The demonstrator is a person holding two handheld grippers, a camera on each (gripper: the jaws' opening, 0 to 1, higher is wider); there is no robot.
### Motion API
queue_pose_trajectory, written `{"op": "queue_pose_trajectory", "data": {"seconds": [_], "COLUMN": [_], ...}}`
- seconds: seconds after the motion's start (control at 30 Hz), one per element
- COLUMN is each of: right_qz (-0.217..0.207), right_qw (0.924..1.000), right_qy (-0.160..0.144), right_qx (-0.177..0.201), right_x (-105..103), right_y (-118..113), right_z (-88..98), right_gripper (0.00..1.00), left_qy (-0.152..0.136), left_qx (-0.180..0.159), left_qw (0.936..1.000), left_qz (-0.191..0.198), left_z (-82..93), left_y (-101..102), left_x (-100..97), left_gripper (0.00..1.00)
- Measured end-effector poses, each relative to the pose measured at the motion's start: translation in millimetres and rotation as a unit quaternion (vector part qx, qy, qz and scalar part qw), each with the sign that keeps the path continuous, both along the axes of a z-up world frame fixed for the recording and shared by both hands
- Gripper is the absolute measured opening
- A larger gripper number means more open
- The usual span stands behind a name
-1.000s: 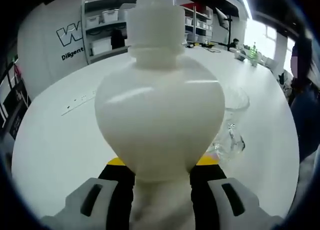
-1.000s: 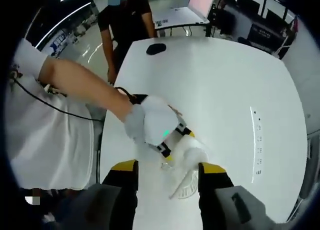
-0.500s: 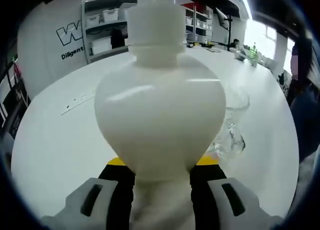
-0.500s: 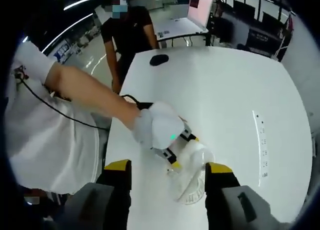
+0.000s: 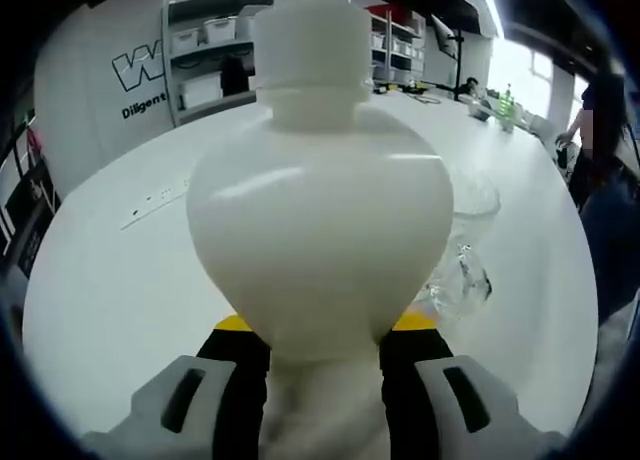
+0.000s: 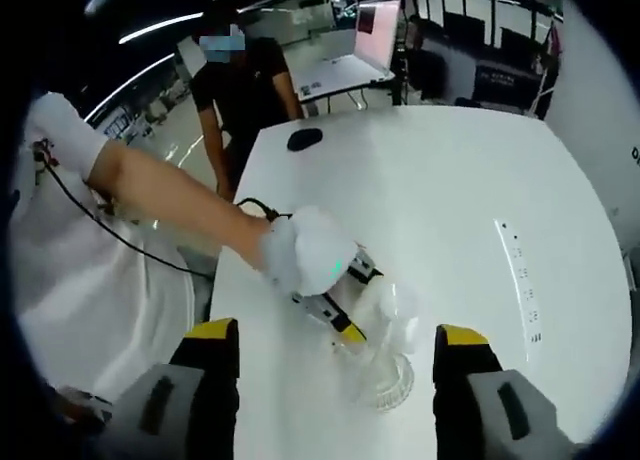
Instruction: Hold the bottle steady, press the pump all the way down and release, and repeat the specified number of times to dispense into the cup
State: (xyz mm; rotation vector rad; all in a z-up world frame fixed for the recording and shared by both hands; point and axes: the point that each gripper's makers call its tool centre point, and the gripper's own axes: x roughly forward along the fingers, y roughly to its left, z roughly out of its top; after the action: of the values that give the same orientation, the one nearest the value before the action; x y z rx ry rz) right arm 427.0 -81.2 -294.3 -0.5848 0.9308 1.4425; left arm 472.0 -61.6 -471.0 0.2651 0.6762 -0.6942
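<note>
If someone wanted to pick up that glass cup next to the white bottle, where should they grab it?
Probably by the handle of the cup, which sticks out toward the left gripper view's camera. It sits clear on the table, right of the bottle that the left gripper holds by its narrow base, so come from that open right side. The rounded glass wall would likely slip between the fingers.

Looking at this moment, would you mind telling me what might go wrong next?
1. The right gripper hangs open above the bottle, so a press landing off-centre could tip it.
2. The left gripper clamps only the bottle's narrow base, which may twist under the press.
3. The glass cup stands close beside the bottle and could be knocked.
</note>
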Motion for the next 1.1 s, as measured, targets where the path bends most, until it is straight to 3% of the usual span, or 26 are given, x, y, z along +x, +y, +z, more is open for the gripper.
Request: {"op": "queue_pose_trajectory", "data": {"seconds": [0.07,0.13,0.2,0.23,0.3,0.33,0.43,0.47,0.53,0.83,1.1], "right_qz": [-0.013,-0.031,-0.039,-0.047,-0.075,-0.082,-0.096,-0.115,-0.118,-0.152,-0.177], "right_qw": [0.9989,0.9982,0.9973,0.9955,0.9903,0.9888,0.9858,0.9820,0.9792,0.9712,0.9636], "right_qy": [-0.006,0.002,-0.013,-0.022,-0.004,-0.016,-0.019,-0.007,-0.020,-0.027,-0.042], "right_qx": [0.045,0.052,0.061,0.079,0.117,0.124,0.137,0.149,0.164,0.181,0.196], "right_x": [2,4,10,14,12,15,15,15,18,23,29], "right_y": [5,1,-1,-2,-4,-8,-17,-21,-24,-40,-52], "right_z": [5.6,4.5,5.0,7.3,13.7,14.6,17.2,20.4,24.2,29.4,36.6], "right_gripper": [0.79,0.81,0.85,0.86,0.88,0.90,0.87,0.86,0.86,0.86,0.90], "left_qy": [0.000,0.000,0.001,0.000,0.000,0.001,0.000,-0.001,-0.002,-0.003,-0.002], "left_qx": [0.000,0.000,0.000,0.000,0.001,-0.001,-0.001,0.000,-0.001,-0.005,-0.006], "left_qw": [1.0000,1.0000,1.0000,1.0000,1.0000,1.0000,1.0000,1.0000,1.0000,0.9998,0.9987], "left_qz": [0.000,0.000,0.000,0.000,-0.001,0.000,0.001,0.002,0.004,0.020,0.050], "left_z": [-0.2,-0.2,-0.2,-0.2,-0.7,-0.7,-0.4,-0.6,-0.4,-0.7,-0.3], "left_y": [0,0,0,0,0,0,0,1,1,8,36], "left_x": [0.1,0.2,-0.2,-0.3,0.5,0.5,0.2,0.6,0.5,3.9,7.5], "left_gripper": [0.42,0.42,0.42,0.42,0.42,0.42,0.42,0.42,0.42,0.42,0.41]}}
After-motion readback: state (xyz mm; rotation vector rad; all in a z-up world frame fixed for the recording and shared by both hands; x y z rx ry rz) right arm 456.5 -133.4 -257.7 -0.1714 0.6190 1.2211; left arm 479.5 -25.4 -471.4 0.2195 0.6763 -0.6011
